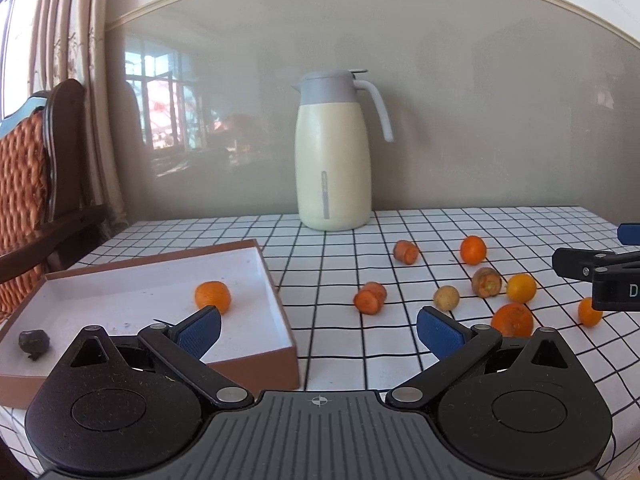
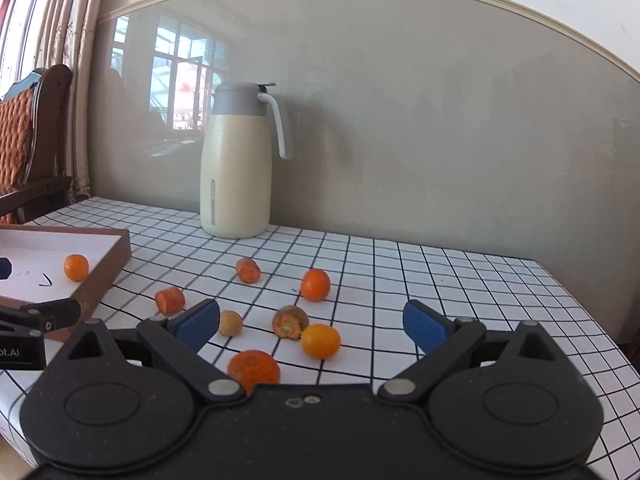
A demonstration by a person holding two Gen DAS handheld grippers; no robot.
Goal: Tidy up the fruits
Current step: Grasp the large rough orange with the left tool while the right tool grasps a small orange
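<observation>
A shallow brown box (image 1: 280, 312) with a white inside lies at the left; it holds one tangerine (image 1: 213, 296) and a dark fruit (image 1: 34, 343). Loose on the checked cloth are tangerines (image 1: 473, 249) (image 1: 513, 319) (image 2: 315, 284), a yellow-orange fruit (image 2: 321, 341), a small brown fruit (image 1: 446, 297) and carrot pieces (image 1: 370, 298) (image 1: 406, 251) (image 2: 290, 321). My left gripper (image 1: 318, 330) is open and empty beside the box's right corner. My right gripper (image 2: 312, 322) is open and empty, above the cluster of loose fruit.
A cream thermos jug (image 1: 334, 152) with a grey lid stands at the back against the wall. A wooden chair (image 1: 36, 184) with an orange cushion stands left of the table. The table's right edge (image 2: 592, 312) drops off at the right.
</observation>
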